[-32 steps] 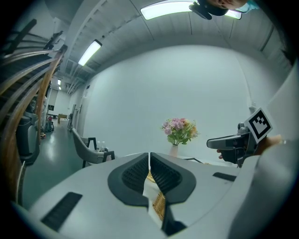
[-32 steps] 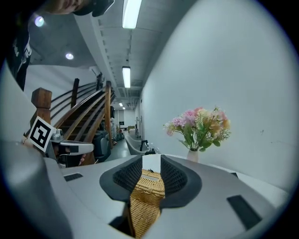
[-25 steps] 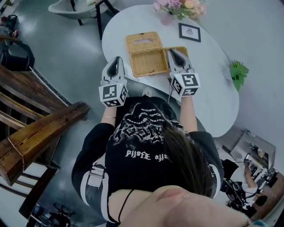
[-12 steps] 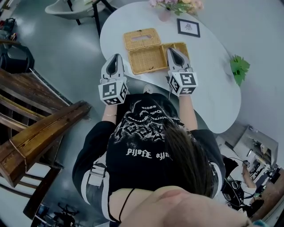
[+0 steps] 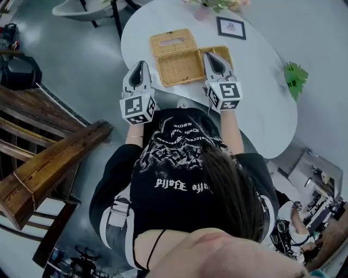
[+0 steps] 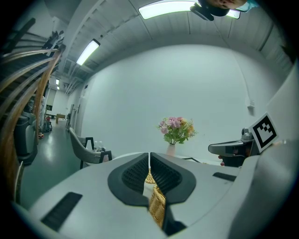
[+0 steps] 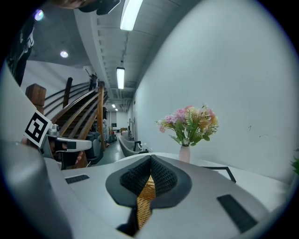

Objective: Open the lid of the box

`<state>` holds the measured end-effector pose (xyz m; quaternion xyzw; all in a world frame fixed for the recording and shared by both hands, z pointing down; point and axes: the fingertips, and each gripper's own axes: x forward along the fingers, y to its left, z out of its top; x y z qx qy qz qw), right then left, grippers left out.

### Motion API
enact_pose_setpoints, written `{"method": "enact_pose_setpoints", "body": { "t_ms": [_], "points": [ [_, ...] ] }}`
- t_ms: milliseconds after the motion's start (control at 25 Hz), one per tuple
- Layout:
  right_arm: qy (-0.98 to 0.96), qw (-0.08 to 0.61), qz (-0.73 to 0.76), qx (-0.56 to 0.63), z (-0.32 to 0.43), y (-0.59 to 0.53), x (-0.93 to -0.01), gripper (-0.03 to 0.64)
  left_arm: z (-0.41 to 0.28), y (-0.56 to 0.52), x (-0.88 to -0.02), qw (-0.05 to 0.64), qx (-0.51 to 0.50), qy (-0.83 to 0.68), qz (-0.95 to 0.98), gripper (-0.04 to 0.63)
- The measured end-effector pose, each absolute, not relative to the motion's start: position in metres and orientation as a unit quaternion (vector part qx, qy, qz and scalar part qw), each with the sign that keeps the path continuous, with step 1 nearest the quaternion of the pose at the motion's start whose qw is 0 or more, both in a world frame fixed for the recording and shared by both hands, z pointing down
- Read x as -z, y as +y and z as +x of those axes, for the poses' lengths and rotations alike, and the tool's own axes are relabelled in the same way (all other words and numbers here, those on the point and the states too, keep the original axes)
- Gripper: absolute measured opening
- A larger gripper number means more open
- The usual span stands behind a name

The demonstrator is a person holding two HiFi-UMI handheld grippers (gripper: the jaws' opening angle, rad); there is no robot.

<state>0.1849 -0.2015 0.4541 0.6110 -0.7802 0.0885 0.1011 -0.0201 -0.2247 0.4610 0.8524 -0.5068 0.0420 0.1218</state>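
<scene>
The wicker box (image 5: pixel 184 67) stands open on the white table (image 5: pixel 261 103), and its flat lid (image 5: pixel 169 42) lies just behind it, with a slot in its top. My right gripper (image 5: pixel 213 57) is over the box's right wall; its jaws are shut tip to tip, and only wicker (image 7: pixel 145 200) shows in the gap below them in the right gripper view (image 7: pixel 150 161). My left gripper (image 5: pixel 140 66) hovers at the table edge left of the box, apart from it. Its jaws (image 6: pixel 149 156) also meet, with wicker visible beneath.
A vase of pink flowers (image 6: pixel 176 130) and a small framed picture (image 5: pixel 231 27) stand at the far side of the table. A green plant (image 5: pixel 295 76) lies at the right. A grey chair (image 5: pixel 81 8) and wooden stair rails (image 5: pixel 49 163) are to the left.
The head view has shifted, so the table sits higher in the picture. Both grippers keep nearly the same places beside the box.
</scene>
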Motion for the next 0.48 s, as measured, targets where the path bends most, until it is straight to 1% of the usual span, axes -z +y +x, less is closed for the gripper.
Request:
{"method": "enact_pose_setpoints", "body": {
  "t_ms": [480],
  "points": [
    [-0.779,0.114,0.611,-0.083,0.197,-0.203,-0.457,0.025,-0.023,-0.225,-0.46,0.118,-0.042,-0.516,0.847,0.029]
  ]
}}
